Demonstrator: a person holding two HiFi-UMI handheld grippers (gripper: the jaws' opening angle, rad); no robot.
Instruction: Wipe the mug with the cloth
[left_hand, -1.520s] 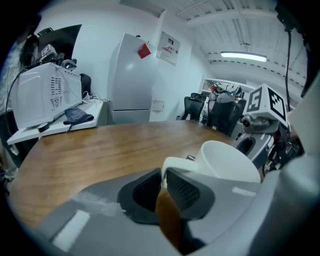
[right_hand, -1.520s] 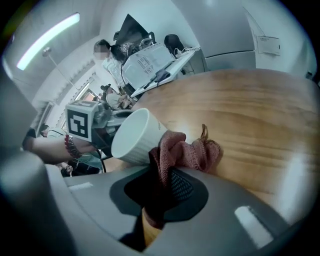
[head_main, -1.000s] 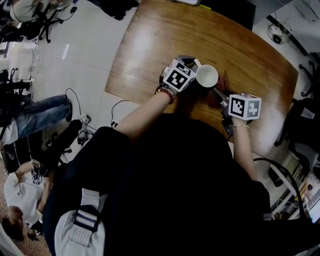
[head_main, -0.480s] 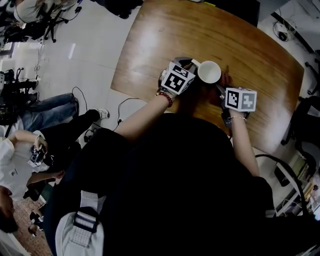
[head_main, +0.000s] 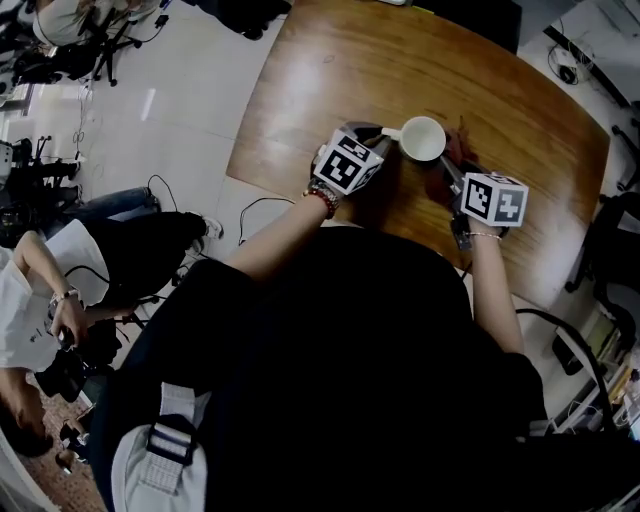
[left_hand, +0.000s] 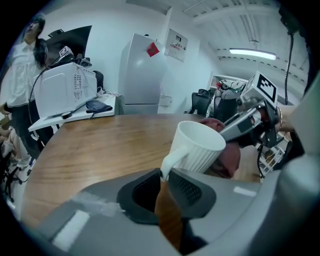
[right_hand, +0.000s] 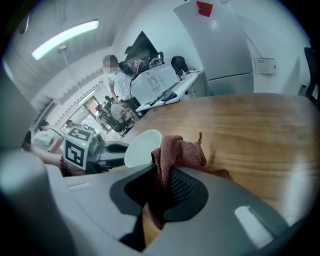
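Mug: the white ribbed ceramic mug (head_main: 422, 138) stood on the table between the two tools, mouth up, its curved white handle (left_hand: 167, 162) turned toward the left one.
Left tool: the left gripper (left_hand: 165, 177) had its jaws a little apart and they had just been opening. The handle sat between them, and the hold looked loosened rather than firm.
Right tool: the right gripper (right_hand: 162, 175) was pinching a bunched dark red woven cloth (right_hand: 180, 150), whose free folds lay against the mug's far side.
Step in hand: rubbing the outer wall, as it appeared.
Doing it well: the mug probably needed a steadier hold on the handle before any harder rub, since a slack hold would have let it slide or tip. The cloth likely wiped best with its folds kept flat on the ribs and swept around the wall, not dabbed at one spot.
Surface: a round-cornered brown wooden table (head_main: 340, 70), glossy, with glare streaks and little else on it near the work.
Room: a pale tiled floor (head_main: 170, 90) with cables, a tall white cabinet (left_hand: 142, 70) beyond the table, and people at the edges.
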